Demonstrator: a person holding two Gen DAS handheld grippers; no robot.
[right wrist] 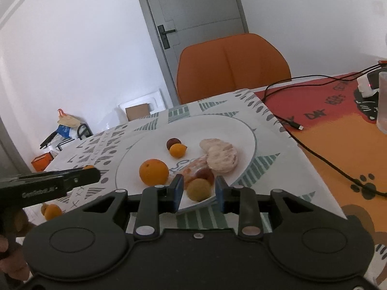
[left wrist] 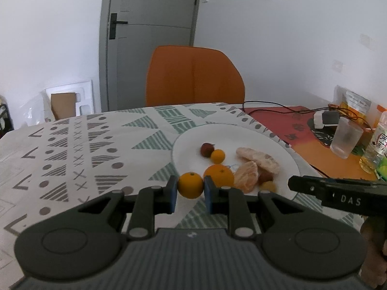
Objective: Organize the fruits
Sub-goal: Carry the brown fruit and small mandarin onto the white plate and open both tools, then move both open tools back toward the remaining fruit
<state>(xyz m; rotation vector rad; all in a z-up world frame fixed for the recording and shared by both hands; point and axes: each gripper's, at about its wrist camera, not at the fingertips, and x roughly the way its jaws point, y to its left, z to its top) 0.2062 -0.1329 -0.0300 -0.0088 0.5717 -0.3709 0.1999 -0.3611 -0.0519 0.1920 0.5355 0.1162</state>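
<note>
Clamping a small orange (left wrist: 190, 185) between its blue pads, the left gripper (left wrist: 190, 191) is hovering at the near-left rim of the white plate (left wrist: 191, 145) in the left wrist view. On the plate, a bigger orange (left wrist: 220, 175) is sitting just behind the held one, a tiny orange fruit (left wrist: 218, 156) and a dark red fruit (left wrist: 207, 149) are touching each other farther back, and peeled citrus segments (left wrist: 256, 162) are lying to the right. The plate is resting on a patterned tabletop (left wrist: 84, 149), with an orange chair (left wrist: 193, 75) beyond it.

Seen from the right wrist view, the right gripper (right wrist: 198, 191) is standing with its jaws parted at the plate's (right wrist: 241, 130) near rim, a yellowish fruit (right wrist: 199, 190) lying between the pads without being touched by them. The bigger orange (right wrist: 153, 172) is sitting left of it, with the peeled segments (right wrist: 221, 158) behind. The left gripper's small orange (right wrist: 52, 211) is showing off the plate, far left.
</note>
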